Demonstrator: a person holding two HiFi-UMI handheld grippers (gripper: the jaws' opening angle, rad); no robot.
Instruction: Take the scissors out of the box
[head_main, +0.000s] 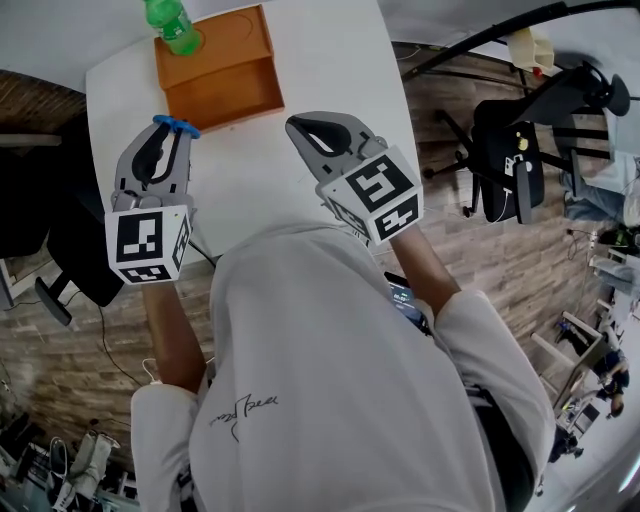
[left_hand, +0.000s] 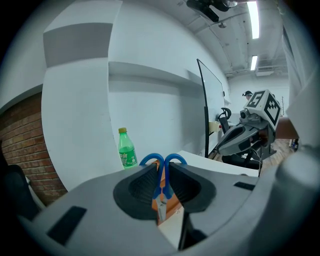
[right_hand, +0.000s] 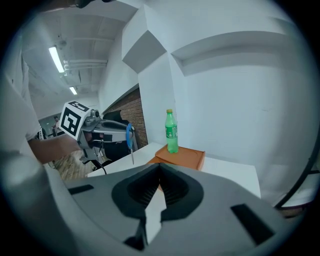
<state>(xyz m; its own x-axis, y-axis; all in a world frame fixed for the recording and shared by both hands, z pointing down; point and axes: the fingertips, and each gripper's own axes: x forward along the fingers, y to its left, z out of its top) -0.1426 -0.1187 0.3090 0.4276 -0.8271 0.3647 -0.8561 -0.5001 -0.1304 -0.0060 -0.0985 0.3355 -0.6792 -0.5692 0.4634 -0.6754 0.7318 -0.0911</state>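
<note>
Here, white table (head_main: 300, 70), wood floor (head_main: 80, 340), left tool (head_main: 170, 134) clamped on blue scissors (left_hand: 161, 186), right tool (right_hand: 159, 165) closed, empty.

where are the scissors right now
The scissors are clamped in the left tongs at the left of the head view, handles up, above the white table by the near left corner of the orange box.

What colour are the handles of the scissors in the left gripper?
Blue scissors handles, clearest in the left gripper view.
</note>
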